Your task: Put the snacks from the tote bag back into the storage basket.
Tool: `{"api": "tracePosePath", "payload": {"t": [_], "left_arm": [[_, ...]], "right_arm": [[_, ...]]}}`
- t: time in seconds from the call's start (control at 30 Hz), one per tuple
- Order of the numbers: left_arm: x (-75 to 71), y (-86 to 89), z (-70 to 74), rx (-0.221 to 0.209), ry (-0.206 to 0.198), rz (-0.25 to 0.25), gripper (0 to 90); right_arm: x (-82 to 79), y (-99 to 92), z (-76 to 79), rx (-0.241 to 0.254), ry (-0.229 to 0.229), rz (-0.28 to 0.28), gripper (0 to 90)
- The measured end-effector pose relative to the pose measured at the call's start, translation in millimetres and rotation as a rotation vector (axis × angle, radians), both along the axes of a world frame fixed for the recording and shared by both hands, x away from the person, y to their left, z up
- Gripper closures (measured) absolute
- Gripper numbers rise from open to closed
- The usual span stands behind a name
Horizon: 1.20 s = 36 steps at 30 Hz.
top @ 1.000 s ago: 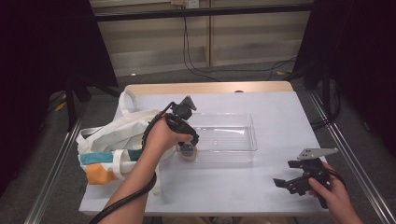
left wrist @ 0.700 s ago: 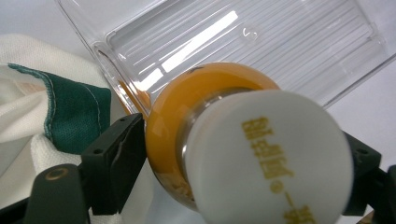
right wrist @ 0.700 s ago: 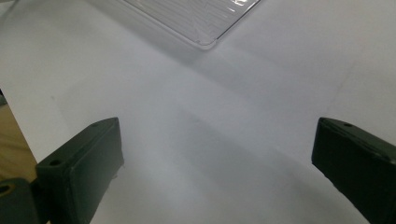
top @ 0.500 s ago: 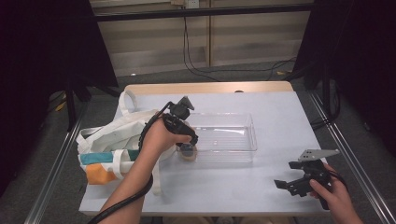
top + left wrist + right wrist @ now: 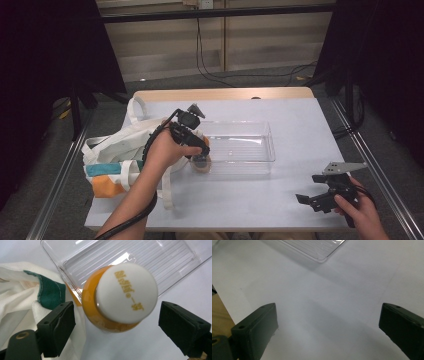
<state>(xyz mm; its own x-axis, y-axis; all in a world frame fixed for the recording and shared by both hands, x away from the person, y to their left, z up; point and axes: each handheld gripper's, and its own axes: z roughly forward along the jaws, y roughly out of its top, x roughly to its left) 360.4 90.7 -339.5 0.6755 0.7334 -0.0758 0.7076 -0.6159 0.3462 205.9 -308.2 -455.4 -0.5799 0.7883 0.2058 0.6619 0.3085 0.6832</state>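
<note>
Fingers of the left gripper [image 5: 113, 333] stand spread on either side of a small orange bottle [image 5: 110, 315], one black pad [image 5: 60, 328] to its left and one to its right, with a clear gap on both sides so that neither touches it; they have just been opening, and the bottle sits between them, unpinched. Seen from above in the left gripper view, the bottle is round, its glossy orange body topped by a wide, smooth white cap [image 5: 127, 292] with gold lettering. It stands upright on the pale matte tabletop [image 5: 300, 125], just outside the near left corner of a clear plastic tray [image 5: 240, 147], touching or nearly touching its wall. That tray is a shallow rectangle with rounded corners and fine ridges along its floor. Left of the bottle lies a soft, rumpled cream cloth bag [image 5: 117, 150] with a dark green hem, looping handles and teal and orange patches. In the high view the left gripper [image 5: 200, 159] points down over the bottle, held in a hand [image 5: 165, 150] whose forearm comes in from the bottom edge. Well apart, at the near right corner of the tabletop, the right gripper [image 5: 312, 200] rests low in the other hand, its blocky black fingers [image 5: 254, 332] spread wide over bare tabletop with nothing between them.
</note>
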Motion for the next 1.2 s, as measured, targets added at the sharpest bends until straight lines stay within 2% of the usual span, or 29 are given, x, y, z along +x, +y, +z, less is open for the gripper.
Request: {"api": "tracePosePath", "payload": {"t": [0.1,0.13,0.17,0.27,0.3,0.6,0.93,1.2], "left_arm": [[-0.7,3.7,0.7,-0.017,-0.010,0.004,13.5],[-1.1,5.0,1.8,-0.004,-0.001,0.004,13.5],[-1.6,5.9,0.9,-0.010,-0.009,0.008,13.5],[-2.7,9.3,0.5,-0.014,0.003,0.003,13.5],[-3.3,10.1,-0.4,-0.026,-0.012,0.011,13.6],[-8.7,19.0,-0.8,-0.042,-0.019,0.018,12.8],[-14.5,25.5,-6.5,-0.059,-0.018,0.009,12.2],[-18.2,32.3,-13.0,-0.083,-0.018,0.023,12.2]], "right_arm": [[0.7,1.4,-0.2,-0.004,0.006,0.007,2.0],[1.1,1.9,-0.5,-0.004,0.003,0.009,2.0],[1.7,2.0,-0.5,-0.001,0.000,0.012,2.0],[3.0,2.7,-0.1,-0.001,0.007,0.013,2.0],[3.7,3.3,-0.4,-0.001,0.003,0.014,2.0],[7.0,6.6,-0.5,-0.005,-0.001,0.030,2.0],[7.3,8.3,-0.5,-0.009,0.004,0.033,2.0],[7.3,8.3,-1.1,-0.012,0.005,0.040,2.0]]}}
